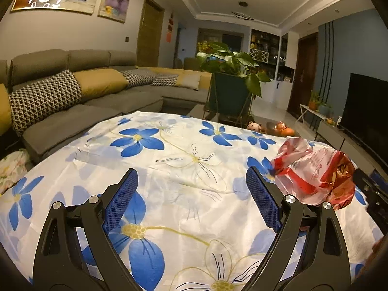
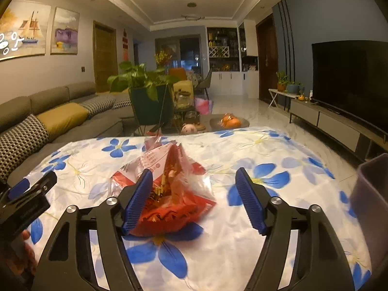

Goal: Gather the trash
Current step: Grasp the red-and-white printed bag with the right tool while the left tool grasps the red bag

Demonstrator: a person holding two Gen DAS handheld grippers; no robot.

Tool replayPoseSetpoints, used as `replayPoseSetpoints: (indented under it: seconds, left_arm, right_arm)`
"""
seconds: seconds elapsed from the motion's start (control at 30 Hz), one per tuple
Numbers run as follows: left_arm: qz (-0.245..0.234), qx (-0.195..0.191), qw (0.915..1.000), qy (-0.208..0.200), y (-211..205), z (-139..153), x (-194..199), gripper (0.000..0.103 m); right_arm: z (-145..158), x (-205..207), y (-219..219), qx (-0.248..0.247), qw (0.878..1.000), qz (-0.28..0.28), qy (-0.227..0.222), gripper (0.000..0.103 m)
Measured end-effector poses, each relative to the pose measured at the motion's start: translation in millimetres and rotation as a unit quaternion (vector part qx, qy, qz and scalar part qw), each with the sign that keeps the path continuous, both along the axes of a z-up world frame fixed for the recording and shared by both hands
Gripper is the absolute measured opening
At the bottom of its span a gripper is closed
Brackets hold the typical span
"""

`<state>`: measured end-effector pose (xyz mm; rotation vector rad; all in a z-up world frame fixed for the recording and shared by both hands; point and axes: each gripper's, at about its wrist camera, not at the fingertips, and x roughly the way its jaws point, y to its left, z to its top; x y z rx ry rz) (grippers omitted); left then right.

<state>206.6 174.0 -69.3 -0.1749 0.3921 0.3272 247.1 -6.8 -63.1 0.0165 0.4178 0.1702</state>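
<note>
crumpled red-and-clear snack bag (image 2: 167, 189), on tablecloth

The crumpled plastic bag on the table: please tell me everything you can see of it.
The plastic bag is thin, crumpled film, partly clear and partly red, with small red print on a pale panel. Red and gold shreds show inside. It lies slumped on the flowered tablecloth, its top bunched upward. The right gripper has open jaws, and its left finger is at or over the bag. Nothing grips the bag.

The surface (image 2: 242, 150) wears a white cloth with blue flowers; a crumpled red-and-clear bag (image 2: 169, 184) lies on it.
</note>
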Motion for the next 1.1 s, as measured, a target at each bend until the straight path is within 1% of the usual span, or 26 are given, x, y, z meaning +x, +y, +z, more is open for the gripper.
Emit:
replayPoseSetpoints:
  seconds: [0.07,0.17,0.2,0.23,0.27,0.3,0.33,0.37,0.43,0.53,0.6,0.73,0.9,0.97,1.03,1.1]
  left_arm:
    - [-0.002,0.007,1.0000,-0.006,-3.1,-0.6,-1.5,0.097]
    - [-0.009,0.020,0.9997,-0.008,-9.1,-0.7,-2.2,0.097]
    - [-0.012,0.021,0.9997,-0.007,-10.4,-0.6,-2.2,0.097]
    - [-0.012,0.022,0.9997,-0.004,-10.8,-1.4,-0.8,0.097]
    - [-0.013,0.021,0.9997,0.000,-10.6,-2.4,0.8,0.097]
    - [-0.013,0.019,0.9997,0.004,-10.0,-3.4,1.6,0.097]
    - [-0.011,0.017,0.9998,0.006,-9.1,-4.0,2.5,0.097]
    - [-0.009,0.013,0.9998,0.009,-7.9,-4.7,2.9,0.097]
    - [-0.004,0.004,0.9999,0.013,-4.7,-6.1,3.4,0.097]
    - [0.007,-0.013,0.9997,0.020,1.9,-8.5,3.3,0.097]
    - [0.014,-0.025,0.9993,0.023,6.0,-10.4,2.2,0.097]
    - [0.028,-0.035,0.9988,0.019,9.8,-10.6,-3.1,0.097]
    - [0.033,-0.053,0.9979,0.013,14.3,-12.2,-11.2,0.097]
    - [0.035,-0.055,0.9978,0.014,14.2,-12.5,-12.6,0.097]
    - [0.026,-0.057,0.9979,0.014,12.8,-12.1,-12.7,0.097]
    - [0.023,-0.050,0.9983,0.016,9.3,-11.8,-12.9,0.097]
  right_arm:
    - [-1.7,6.1,3.6,-0.001,1.000,0.001,0.006,0.064]
    - [-6.2,12.7,9.1,-0.006,1.000,0.004,0.016,0.062]
    - [-8.1,14.5,11.0,-0.011,1.000,0.006,0.021,0.056]
    - [-9.7,16.3,12.6,-0.014,1.000,0.007,0.024,0.053]
    - [-11.4,17.4,13.4,-0.016,0.999,0.007,0.027,0.052]
    - [-11.7,18.5,13.2,-0.016,0.999,0.007,0.028,0.048]
    - [-13.1,19.0,12.5,-0.015,0.999,0.008,0.030,0.040]
    - [-13.1,20.3,12.2,-0.013,0.999,0.008,0.032,0.038]
    - [-14.2,21.1,11.2,-0.012,0.999,0.009,0.036,0.028]
    - [-14.3,20.4,13.0,-0.017,0.999,0.009,0.034,0.021]
    - [-13.8,18.4,14.7,-0.022,0.999,0.008,0.029,0.021]
    - [-12.5,13.7,16.0,-0.028,0.999,0.009,0.017,0.021]
    - [-11.7,11.9,11.8,-0.017,1.000,0.015,0.013,0.021]
    - [-12.9,13.0,10.4,-0.015,1.000,0.011,0.018,0.021]
    - [-13.4,14.4,9.4,-0.014,1.000,0.007,0.021,0.021]
    - [-13.9,15.0,9.0,-0.012,1.000,0.008,0.022,0.021]
